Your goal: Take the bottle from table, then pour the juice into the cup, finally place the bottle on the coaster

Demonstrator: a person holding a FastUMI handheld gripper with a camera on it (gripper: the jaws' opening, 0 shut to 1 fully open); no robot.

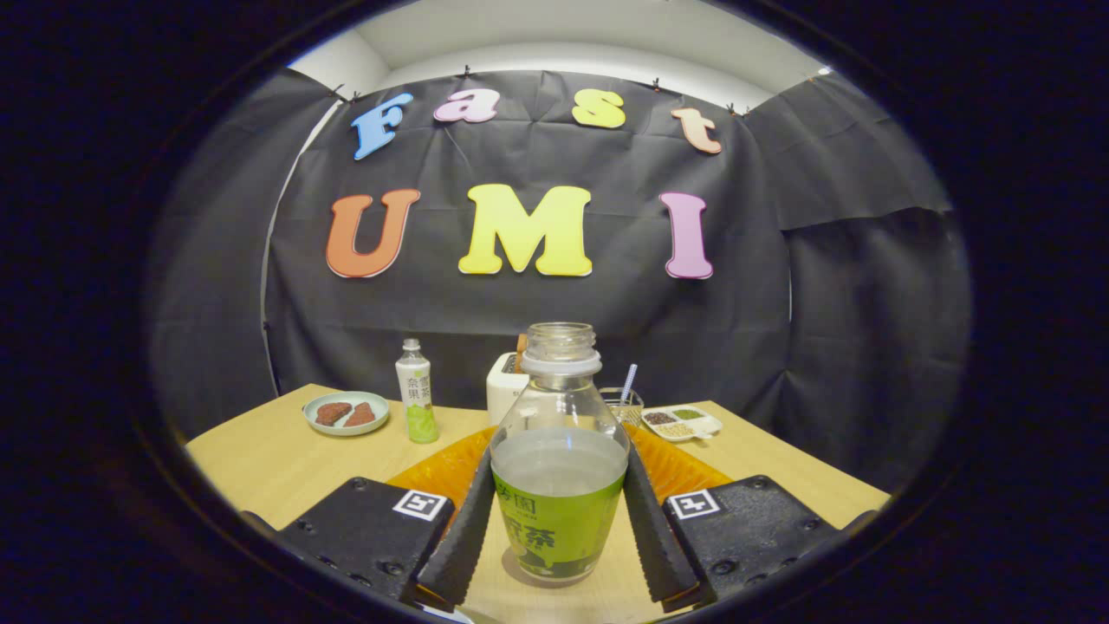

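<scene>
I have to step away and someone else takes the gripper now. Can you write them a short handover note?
Gripper: fingers flank the open bottle, close to its sides; whether both pads press on it cannot be told.
The bottle stands upright on the table, cap off, still holding liquid, with the orange mat just behind it.
A glass cup with a straw stands beyond the bottle.
Done: the approach.
Left: grip, lift, pour into the cup, set the bottle on the coaster.

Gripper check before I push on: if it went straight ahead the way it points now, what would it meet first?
The open bottle, standing between the gripper fingers, which flank it; whether they touch it yet is unclear.
</scene>
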